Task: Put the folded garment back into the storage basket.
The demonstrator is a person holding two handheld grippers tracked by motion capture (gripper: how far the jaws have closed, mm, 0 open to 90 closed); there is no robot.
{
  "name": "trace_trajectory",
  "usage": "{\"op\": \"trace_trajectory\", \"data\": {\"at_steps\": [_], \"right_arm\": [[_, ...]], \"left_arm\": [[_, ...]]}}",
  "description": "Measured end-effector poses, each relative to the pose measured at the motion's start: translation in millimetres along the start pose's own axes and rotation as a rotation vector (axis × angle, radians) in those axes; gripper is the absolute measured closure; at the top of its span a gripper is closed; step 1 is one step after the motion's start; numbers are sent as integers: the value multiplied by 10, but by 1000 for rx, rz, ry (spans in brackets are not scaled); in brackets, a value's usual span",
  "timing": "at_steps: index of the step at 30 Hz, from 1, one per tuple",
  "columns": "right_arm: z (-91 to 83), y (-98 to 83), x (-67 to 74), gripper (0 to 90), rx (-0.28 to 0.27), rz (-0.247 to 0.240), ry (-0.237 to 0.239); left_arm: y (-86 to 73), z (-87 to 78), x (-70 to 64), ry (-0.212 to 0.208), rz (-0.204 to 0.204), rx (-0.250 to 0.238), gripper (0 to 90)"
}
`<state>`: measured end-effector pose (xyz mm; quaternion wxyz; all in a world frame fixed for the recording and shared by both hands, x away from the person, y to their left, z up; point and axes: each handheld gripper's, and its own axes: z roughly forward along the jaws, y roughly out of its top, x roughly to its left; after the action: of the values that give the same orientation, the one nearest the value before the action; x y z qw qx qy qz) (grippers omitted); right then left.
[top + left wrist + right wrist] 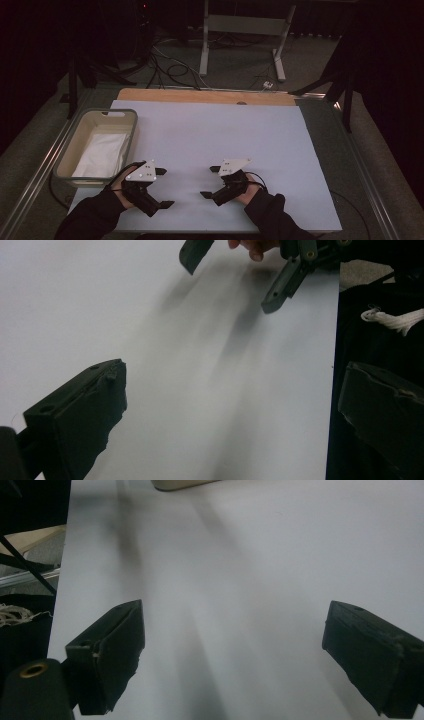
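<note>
In the high view my left gripper (pixel 165 187) rests low over the near part of a white sheet (pixel 210 130), held in a dark-sleeved hand. It is open and points right, with nothing between its jaws. My right gripper (pixel 209 181) faces it from the right, also open and empty. In the left gripper view my own gripper (pixel 230 405) frames bare sheet, and the right gripper (pixel 232 272) shows at the top with its jaws apart. In the right gripper view that gripper (pixel 235 650) stands wide over bare white sheet (pixel 250 555).
A beige tub (pixel 131 131) holding a folded white cloth (pixel 102 154) stands at the sheet's left edge; its corner (pixel 180 484) shows in the right gripper view. A wooden strip (pixel 205 96) borders the far side. Cables and a metal stand (pixel 240 30) lie on the floor beyond.
</note>
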<state>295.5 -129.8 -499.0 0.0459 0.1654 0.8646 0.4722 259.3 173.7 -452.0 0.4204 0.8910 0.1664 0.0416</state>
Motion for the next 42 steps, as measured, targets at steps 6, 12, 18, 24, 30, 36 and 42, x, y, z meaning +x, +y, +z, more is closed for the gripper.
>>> {"op": "trace_trajectory", "data": {"at_steps": [6, 12, 18, 24, 30, 36, 42], "right_arm": [[-116, -66, -23, 101, 2, -6, -14], [-239, -172, -55, 101, 10, -5, -35], [-389, -289, -83, 101, 16, 3, -59], [-522, -395, -107, 101, 27, 18, -70], [-659, -491, -126, 101, 29, 32, -90], [-781, -555, -155, 101, 22, 53, -110], [-954, -669, -202, 101, 14, 73, -138]], "left_arm": [[-65, -24, 1, 8, -5, 8, 0], [-150, -23, 8, 16, -18, 5, 0], [-232, -8, 4, 26, -25, 19, 0], [-304, -17, 24, 27, -54, 1, 0], [-334, -37, 16, 32, -62, -12, 0], [-397, -26, 5, 31, -70, -29, 0], [-458, -21, 12, 34, -81, -34, 0]]}}
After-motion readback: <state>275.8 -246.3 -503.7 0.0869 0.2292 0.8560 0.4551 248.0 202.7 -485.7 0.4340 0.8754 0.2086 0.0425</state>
